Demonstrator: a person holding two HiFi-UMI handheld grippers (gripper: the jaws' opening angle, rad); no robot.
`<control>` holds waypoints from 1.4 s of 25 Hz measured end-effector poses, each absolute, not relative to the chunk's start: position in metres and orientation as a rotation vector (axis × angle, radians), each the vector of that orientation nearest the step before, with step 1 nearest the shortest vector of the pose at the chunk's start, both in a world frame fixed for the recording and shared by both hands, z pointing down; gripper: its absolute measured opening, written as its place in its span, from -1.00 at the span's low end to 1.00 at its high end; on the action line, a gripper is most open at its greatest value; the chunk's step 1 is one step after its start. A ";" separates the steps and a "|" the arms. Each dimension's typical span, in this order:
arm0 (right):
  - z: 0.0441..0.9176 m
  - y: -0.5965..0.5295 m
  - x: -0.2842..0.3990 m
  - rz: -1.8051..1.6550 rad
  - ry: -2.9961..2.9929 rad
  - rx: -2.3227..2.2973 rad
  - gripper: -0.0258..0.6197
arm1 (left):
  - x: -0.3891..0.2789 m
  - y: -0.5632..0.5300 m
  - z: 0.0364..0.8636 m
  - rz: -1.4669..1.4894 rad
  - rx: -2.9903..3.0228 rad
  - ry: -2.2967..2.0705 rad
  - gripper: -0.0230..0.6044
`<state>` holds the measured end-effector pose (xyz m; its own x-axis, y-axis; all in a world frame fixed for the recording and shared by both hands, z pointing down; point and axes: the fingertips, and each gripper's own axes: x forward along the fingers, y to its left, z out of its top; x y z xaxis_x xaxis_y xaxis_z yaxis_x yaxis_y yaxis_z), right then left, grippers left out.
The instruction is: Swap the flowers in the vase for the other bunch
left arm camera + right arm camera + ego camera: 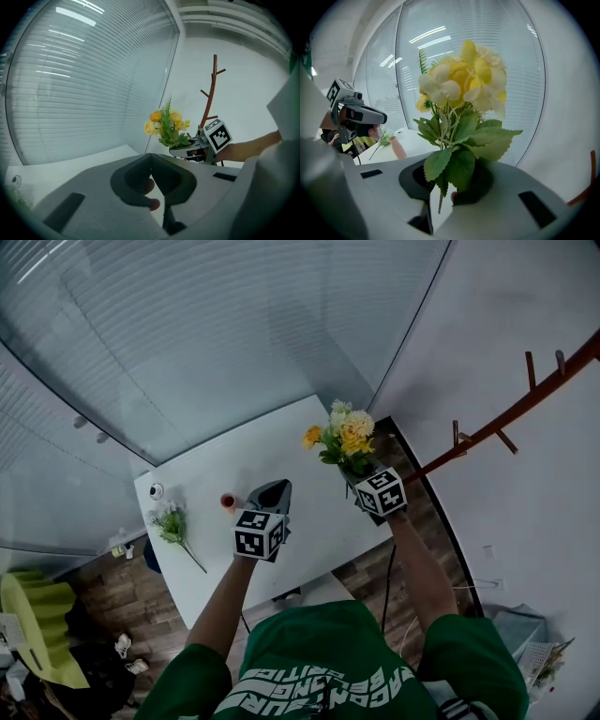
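Observation:
A small pink vase (pixel 228 502) stands empty on the white table (pixel 309 531); it also shows in the right gripper view as the vase (pixel 397 146). A white-and-green bunch (pixel 172 524) lies flat on the table to its left. My right gripper (pixel 354 474) is shut on the stems of a yellow flower bunch (pixel 345 435), held upright in the air over the table's right end; close up, the bunch (pixel 464 84) rises from the gripper (pixel 440 187). My left gripper (pixel 272 491) hovers just right of the vase, and its jaws (pixel 152 164) meet with nothing between them.
A glass wall with blinds (pixel 216 343) runs behind the table. A wooden coat rack (pixel 506 418) leans over at the right. A small white round object (pixel 156 490) sits at the table's far left corner. A yellow-green chair (pixel 37 624) stands on the wood floor at the lower left.

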<state>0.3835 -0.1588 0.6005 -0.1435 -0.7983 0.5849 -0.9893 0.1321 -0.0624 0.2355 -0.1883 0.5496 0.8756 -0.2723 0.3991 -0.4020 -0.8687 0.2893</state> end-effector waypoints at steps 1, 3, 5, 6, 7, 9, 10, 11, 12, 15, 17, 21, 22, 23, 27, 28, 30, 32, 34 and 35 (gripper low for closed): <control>0.610 -0.161 0.387 0.649 -1.992 1.707 -0.74 | 0.239 -0.192 0.554 0.502 2.671 -0.500 -0.90; 0.631 -0.164 0.392 0.698 -1.971 1.684 -0.74 | 0.243 -0.197 0.565 0.520 2.651 -0.502 -0.90; 0.655 -0.160 0.393 0.766 -1.945 1.655 -0.74 | 0.244 -0.195 0.578 0.549 2.617 -0.497 -0.90; 0.666 -0.158 0.393 0.800 -1.930 1.641 -0.74 | 0.244 -0.195 0.584 0.562 2.603 -0.492 -0.90; 0.677 -0.160 0.393 0.828 -1.914 1.628 -0.74 | 0.245 -0.196 0.589 0.573 2.594 -0.486 -0.90; 0.697 -0.166 0.396 0.876 -1.884 1.605 -0.74 | 0.247 -0.203 0.598 0.595 2.598 -0.480 -0.90; 0.707 -0.169 0.397 0.903 -1.870 1.593 -0.74 | 0.248 -0.207 0.602 0.607 2.600 -0.480 -0.90; 0.716 -0.171 0.398 0.931 -1.857 1.581 -0.74 | 0.248 -0.210 0.607 0.618 2.595 -0.482 -0.90; 0.724 -0.173 0.398 0.960 -1.843 1.570 -0.74 | 0.248 -0.213 0.612 0.626 2.584 -0.485 -0.90; 0.746 -0.178 0.399 1.027 -1.804 1.540 -0.74 | 0.249 -0.221 0.625 0.641 2.549 -0.501 -0.90; 0.758 -0.182 0.401 1.054 -1.781 1.521 -0.74 | 0.252 -0.227 0.630 0.647 2.539 -0.504 -0.90; 0.782 -0.179 0.398 1.136 -1.735 1.495 -0.75 | 0.255 -0.228 0.642 0.655 2.493 -0.503 -0.90; 0.788 -0.174 0.395 1.163 -1.726 1.490 -0.75 | 0.254 -0.227 0.646 0.657 2.472 -0.503 -0.90; 0.794 -0.172 0.393 1.181 -1.723 1.487 -0.75 | 0.256 -0.227 0.649 0.657 2.459 -0.503 -0.90; 0.808 -0.178 0.394 1.206 -1.721 1.492 -0.75 | 0.266 -0.236 0.656 0.658 2.458 -0.496 -0.90; 0.811 -0.178 0.394 1.210 -1.721 1.495 -0.75 | 0.267 -0.237 0.658 0.660 2.457 -0.494 -0.90; 0.812 -0.179 0.394 1.215 -1.716 1.507 -0.75 | 0.268 -0.240 0.661 0.665 2.451 -0.496 -0.90; 0.811 -0.180 0.394 1.221 -1.717 1.517 -0.75 | 0.268 -0.244 0.661 0.666 2.441 -0.502 -0.90; 0.811 -0.180 0.393 1.232 -1.723 1.524 -0.74 | 0.267 -0.245 0.661 0.666 2.434 -0.504 -0.90; 0.810 -0.180 0.392 1.236 -1.726 1.527 -0.74 | 0.267 -0.245 0.660 0.665 2.435 -0.503 -0.90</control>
